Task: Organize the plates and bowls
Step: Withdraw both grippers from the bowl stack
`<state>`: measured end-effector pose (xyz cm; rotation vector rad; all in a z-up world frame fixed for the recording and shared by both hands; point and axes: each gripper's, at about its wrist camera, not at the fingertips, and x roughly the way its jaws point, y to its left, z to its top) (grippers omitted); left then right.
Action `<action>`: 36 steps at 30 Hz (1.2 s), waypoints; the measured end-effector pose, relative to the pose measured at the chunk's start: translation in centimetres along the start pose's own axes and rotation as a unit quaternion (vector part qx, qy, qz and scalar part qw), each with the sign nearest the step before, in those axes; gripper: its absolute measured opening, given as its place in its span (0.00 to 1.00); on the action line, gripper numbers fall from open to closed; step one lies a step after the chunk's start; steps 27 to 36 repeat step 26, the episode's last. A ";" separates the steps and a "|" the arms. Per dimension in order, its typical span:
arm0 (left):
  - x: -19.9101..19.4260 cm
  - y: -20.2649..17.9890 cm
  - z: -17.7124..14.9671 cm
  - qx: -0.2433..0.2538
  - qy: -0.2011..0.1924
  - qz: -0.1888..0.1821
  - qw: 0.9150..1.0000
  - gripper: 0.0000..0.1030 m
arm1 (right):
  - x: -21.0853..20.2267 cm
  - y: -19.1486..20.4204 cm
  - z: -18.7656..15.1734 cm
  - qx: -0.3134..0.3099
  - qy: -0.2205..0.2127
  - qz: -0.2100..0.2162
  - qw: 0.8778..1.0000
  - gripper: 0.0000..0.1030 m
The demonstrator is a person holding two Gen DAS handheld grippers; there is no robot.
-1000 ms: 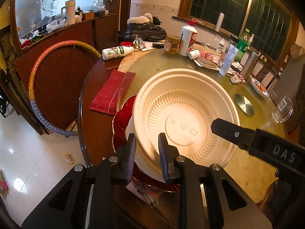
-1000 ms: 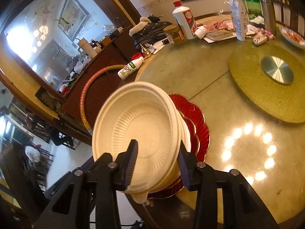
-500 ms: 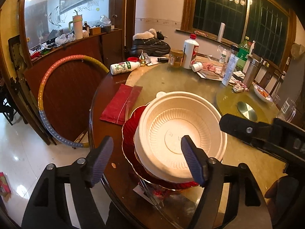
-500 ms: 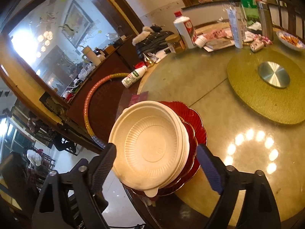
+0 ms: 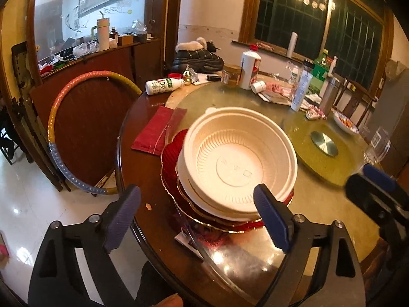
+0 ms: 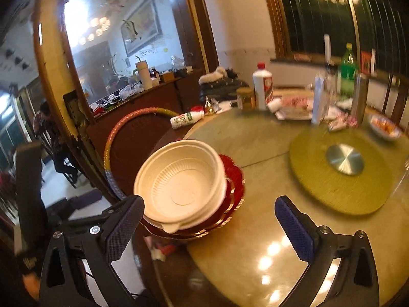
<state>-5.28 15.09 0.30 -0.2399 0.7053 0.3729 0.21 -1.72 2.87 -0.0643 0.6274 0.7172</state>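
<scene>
Near the edge of the round wooden surface (image 5: pixel 143 232), a stack of cream disposable bowls (image 5: pixel 240 163) sits nested on a pile of red plates with gold rims (image 5: pixel 170 158). The left gripper (image 5: pixel 199 217) hangs just in front of this stack with its blue-padded fingers spread wide, holding nothing; the stack shows between them but untouched. The right gripper (image 6: pixel 209 227) is likewise spread wide and empty, with the cream bowls (image 6: pixel 181 181) and red plates (image 6: pixel 234 176) lying beyond its left finger, apart from it. A red packet (image 5: pixel 157 133) lies flat just beside the plates. Farther back on the surface are a green turntable mat (image 5: pixel 322 153) with a metal disc at its centre, a white bottle with a red cap (image 5: pixel 249 67), and a white bottle lying on its side (image 5: pixel 163 85). A hoop (image 5: pixel 61 117) leans against the cabinet beside the surface.
</scene>
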 end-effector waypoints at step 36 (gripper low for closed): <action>1.7 -1.0 -1.4 0.028 0.046 -0.013 0.998 1.00 | 0.1 1.6 -3.3 -0.125 0.022 -0.010 0.992 1.00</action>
